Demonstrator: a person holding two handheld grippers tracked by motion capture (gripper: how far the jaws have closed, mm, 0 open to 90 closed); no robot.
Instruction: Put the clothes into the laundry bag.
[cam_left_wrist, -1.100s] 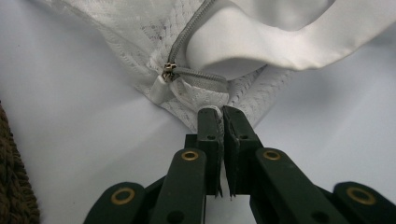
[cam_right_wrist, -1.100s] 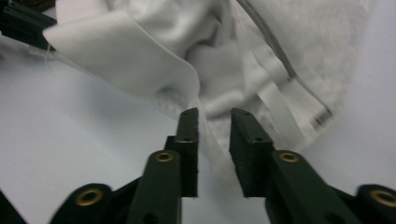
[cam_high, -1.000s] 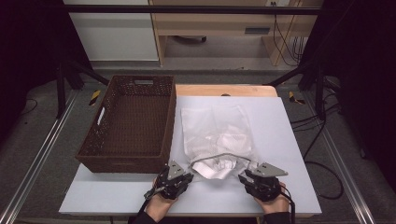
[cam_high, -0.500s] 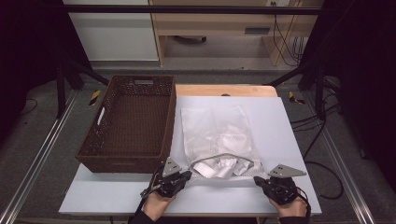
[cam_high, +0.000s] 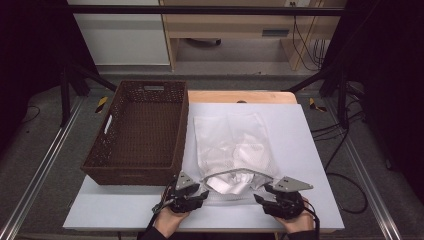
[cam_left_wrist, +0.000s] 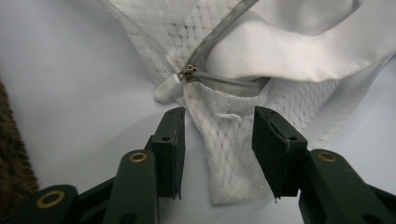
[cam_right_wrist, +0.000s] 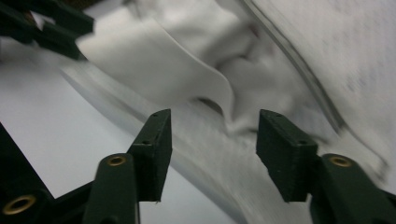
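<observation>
White mesh laundry bag (cam_high: 231, 150) lies flat on the white table (cam_high: 310, 150), approx. centre, long axis near-to-far. Its near end is unzipped and gapes toward me, w/ white cloth (cam_high: 232, 181) bulging out of the mouth.

My left gripper (cam_high: 192, 195) sits at the bag's near-left corner. Jaws have just been opening; they stand apart now, pads off the fabric. In the left gripper view a strip of the mesh corner (cam_left_wrist: 224, 158) hangs between the jaws, not pinched. Grey zipper (cam_left_wrist: 219, 32) runs just beyond, w/ its slider and white pull tab (cam_left_wrist: 169, 87) at the corner.

My right gripper (cam_high: 272, 199) is at the near-right corner. Jaws have also just been opening; they're apart, w/ mesh edge lying under/between them, no pinch. That view is blurred.

Brown woven basket (cam_high: 140, 135) stands left of the bag, just beside it.

No readable text or brand on bag, basket or grippers.
</observation>
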